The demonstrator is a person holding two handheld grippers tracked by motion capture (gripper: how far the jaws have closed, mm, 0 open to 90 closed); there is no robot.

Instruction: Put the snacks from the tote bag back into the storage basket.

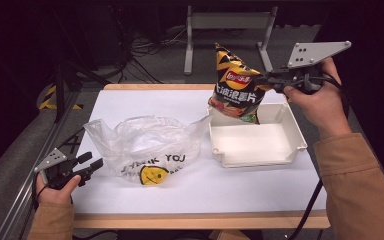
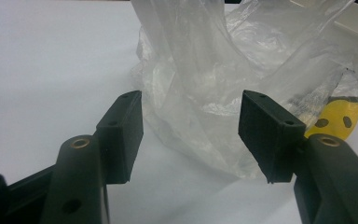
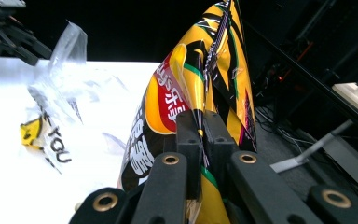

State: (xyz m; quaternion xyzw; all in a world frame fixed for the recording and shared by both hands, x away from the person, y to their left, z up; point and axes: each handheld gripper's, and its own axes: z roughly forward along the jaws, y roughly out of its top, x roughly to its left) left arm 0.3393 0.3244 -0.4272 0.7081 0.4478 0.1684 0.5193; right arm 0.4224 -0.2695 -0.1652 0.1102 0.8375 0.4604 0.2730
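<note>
A yellow and black chip bag (image 1: 235, 85) hangs in the air above the far side of a white tray (image 1: 285, 152). My right gripper (image 1: 266, 80) is shut on the bag's edge; in the right gripper view the chip bag (image 3: 200, 74) rises from between the closed jaws of the right gripper (image 3: 203, 130). A crumpled clear plastic bag (image 1: 145, 145) with a yellow smiley lies on the white table left of the tray. My left gripper (image 1: 91, 162) is open beside the bag's left end. In the left gripper view the left gripper (image 2: 190, 128) frames the plastic bag (image 2: 214, 84) without touching it.
The white table sheet (image 1: 205, 190) has a wooden front edge. Dark floor, cables and a metal stand (image 1: 227, 22) lie beyond the far edge. A rail (image 1: 35, 170) runs along the left side.
</note>
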